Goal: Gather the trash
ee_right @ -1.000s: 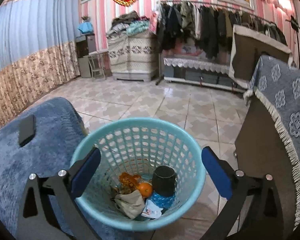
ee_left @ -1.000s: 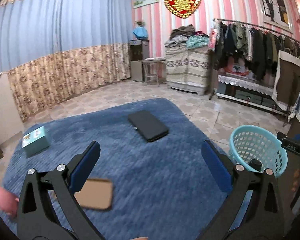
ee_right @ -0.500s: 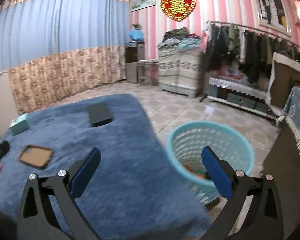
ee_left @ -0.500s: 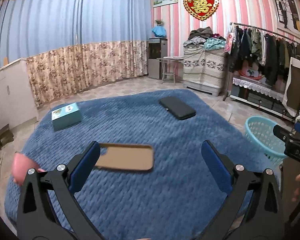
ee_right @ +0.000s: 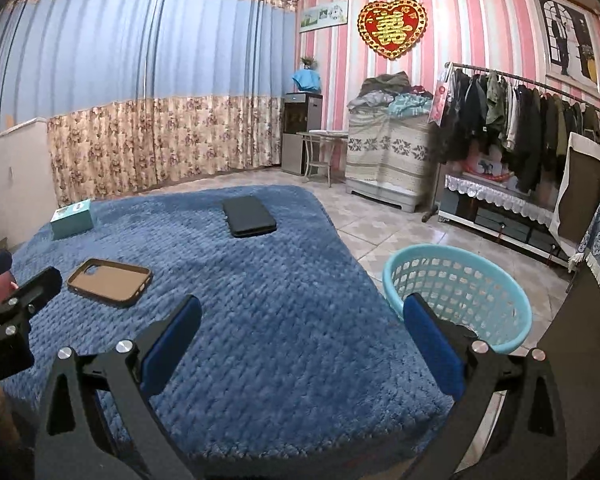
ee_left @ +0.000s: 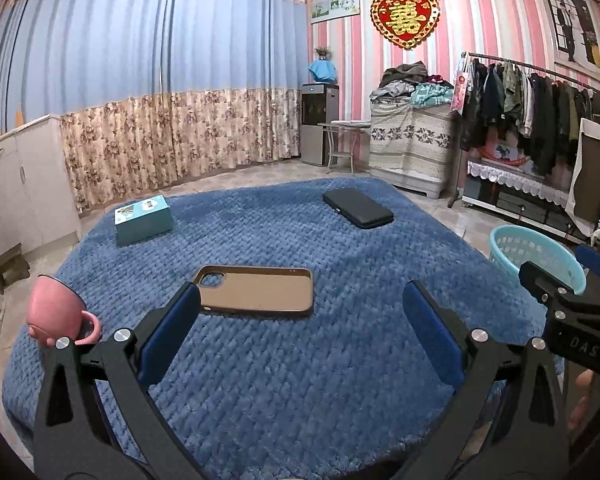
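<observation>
Now both grippers have pulled back from the basket (ee_right: 456, 280), which stands on the floor off the blanket's (ee_left: 300, 360) right edge. Left gripper (ee_left: 300, 324) and right gripper (ee_right: 302, 330) gape empty; no obvious trash remains beside the pink cup (ee_left: 56, 312) or phone case (ee_left: 256, 290).

Brown phone case (ee_left: 256, 290) on blue blanket (ee_left: 300, 360), between wide-open left hand-held gripper (ee_left: 300, 300) fingers.
</observation>
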`<state>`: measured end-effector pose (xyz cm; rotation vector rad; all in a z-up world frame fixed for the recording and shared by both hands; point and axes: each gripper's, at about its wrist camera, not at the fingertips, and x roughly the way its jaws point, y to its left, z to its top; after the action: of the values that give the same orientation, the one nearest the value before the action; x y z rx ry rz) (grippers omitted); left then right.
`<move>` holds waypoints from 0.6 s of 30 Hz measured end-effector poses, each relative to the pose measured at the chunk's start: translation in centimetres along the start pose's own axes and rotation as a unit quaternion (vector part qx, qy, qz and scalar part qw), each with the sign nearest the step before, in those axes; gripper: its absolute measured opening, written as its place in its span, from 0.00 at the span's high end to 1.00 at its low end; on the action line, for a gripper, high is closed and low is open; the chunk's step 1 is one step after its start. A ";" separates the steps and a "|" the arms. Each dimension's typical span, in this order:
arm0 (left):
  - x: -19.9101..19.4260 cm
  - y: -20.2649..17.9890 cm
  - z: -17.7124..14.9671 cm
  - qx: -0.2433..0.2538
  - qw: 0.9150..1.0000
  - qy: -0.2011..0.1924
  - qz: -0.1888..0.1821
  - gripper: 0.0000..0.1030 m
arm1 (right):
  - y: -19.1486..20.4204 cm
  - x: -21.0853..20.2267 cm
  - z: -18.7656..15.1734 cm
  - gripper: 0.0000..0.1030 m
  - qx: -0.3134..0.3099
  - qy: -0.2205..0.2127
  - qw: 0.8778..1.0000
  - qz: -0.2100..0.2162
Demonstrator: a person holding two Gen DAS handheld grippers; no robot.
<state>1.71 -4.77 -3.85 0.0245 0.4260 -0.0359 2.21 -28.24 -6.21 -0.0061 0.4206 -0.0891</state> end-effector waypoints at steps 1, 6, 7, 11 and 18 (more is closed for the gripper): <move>0.0 0.1 0.0 -0.003 1.000 0.000 0.000 0.05 | -0.1 0.1 0.2 0.04 0.003 0.001 1.000 0.001; -0.2 0.7 0.1 -0.013 1.000 -0.003 0.003 0.05 | -0.3 0.4 0.3 0.04 0.008 0.001 1.000 0.006; -0.2 0.7 0.2 -0.014 1.000 -0.003 0.003 0.05 | -0.3 0.3 0.3 0.04 0.009 -0.002 1.000 0.009; -0.1 0.7 0.1 -0.016 1.000 -0.002 0.004 0.05 | -0.3 0.2 0.4 0.04 0.009 -0.008 1.000 0.015; 0.0 0.6 -0.2 -0.015 1.000 -0.002 0.006 0.05 | 0.0 0.0 0.4 0.04 0.003 -0.015 1.000 0.021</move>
<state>1.62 -4.13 -3.98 -0.0018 0.4233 -0.0176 2.36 -28.28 -5.81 0.0078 0.3900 -0.0481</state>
